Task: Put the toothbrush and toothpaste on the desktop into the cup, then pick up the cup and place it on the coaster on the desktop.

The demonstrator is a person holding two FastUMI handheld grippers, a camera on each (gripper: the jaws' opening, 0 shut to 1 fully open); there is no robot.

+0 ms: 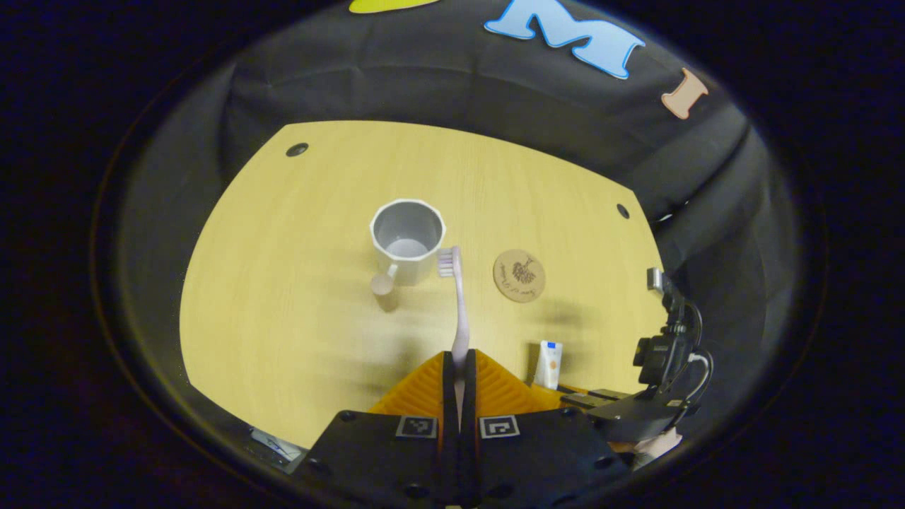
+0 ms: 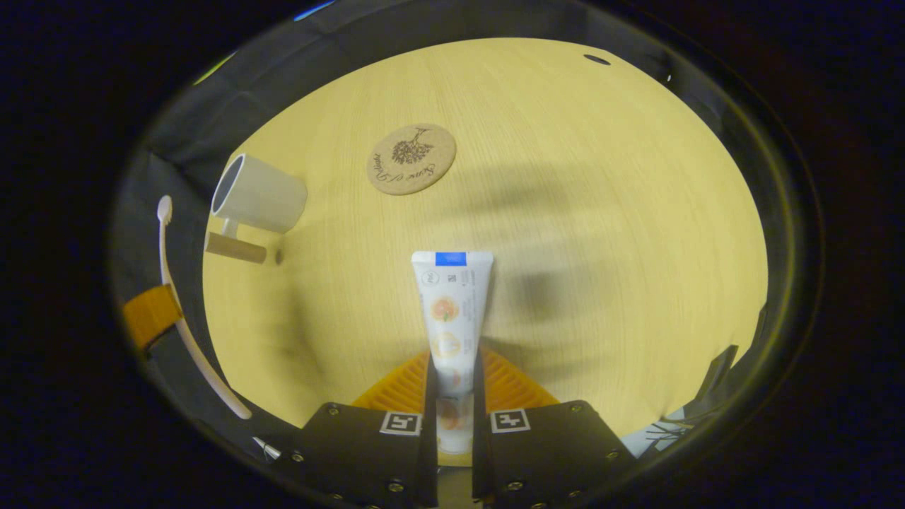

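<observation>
Toothbrush clamped by its handle in the left tongs, head forward, bristle end hanging just beside the rim of the cup in the left gripper view. Pale lilac, slim, slightly bowed. Cup standing upright on the surface, grey-white, faceted at the rim, nothing inside, short stubby handle turned toward the camera.

Further right, the round cork coaster lying flat near the cup, bare, printed with a small plant motif. Beyond it toward the near edge, toothpaste held up off the surface by the right tongs.

In the right gripper view, same tube gripped between the right tongs' two fingers, cap end hidden down between them, crimped end pointing away; white with a blue band and orange fruit marks. Cup, coaster and brush off to the left there.

Judged step: first part, both items lifted, neither in the cup yet. Next move probably calls for carrying the brush over the mouth, tipping it upright and releasing so the head or handle drops inside without knocking the cup; then the same with the tube.
</observation>
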